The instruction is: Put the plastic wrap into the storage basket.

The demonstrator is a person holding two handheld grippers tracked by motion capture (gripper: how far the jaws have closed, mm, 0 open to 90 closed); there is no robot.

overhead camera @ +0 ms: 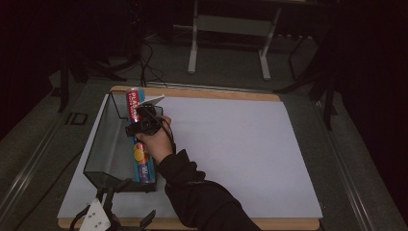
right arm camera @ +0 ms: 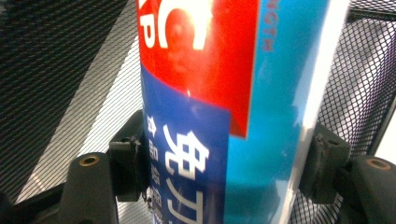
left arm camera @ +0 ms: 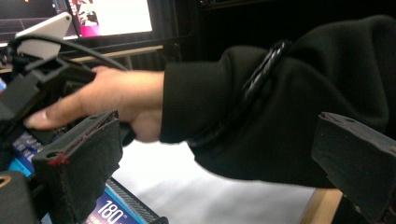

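Black mesh basket [overhead camera: 103, 139] at table's left side, long blue-and-red box [overhead camera: 140, 144] lying along its right wall.

Right gripper [overhead camera: 144, 120] sits over the box about midway along its length; in the right gripper view both jaws press the box's [right arm camera: 224, 116] two sides, clamped on it, mesh [right arm camera: 60, 70] visible behind. Right hand [overhead camera: 156, 142] and dark sleeve [overhead camera: 202, 197] reach in from the bottom edge. Left gripper [overhead camera: 103, 216] rests low at the near table edge, just below the basket's near end; in its own view the jaws stand wide apart with nothing between them. White table cover [overhead camera: 235, 149] lies under everything.
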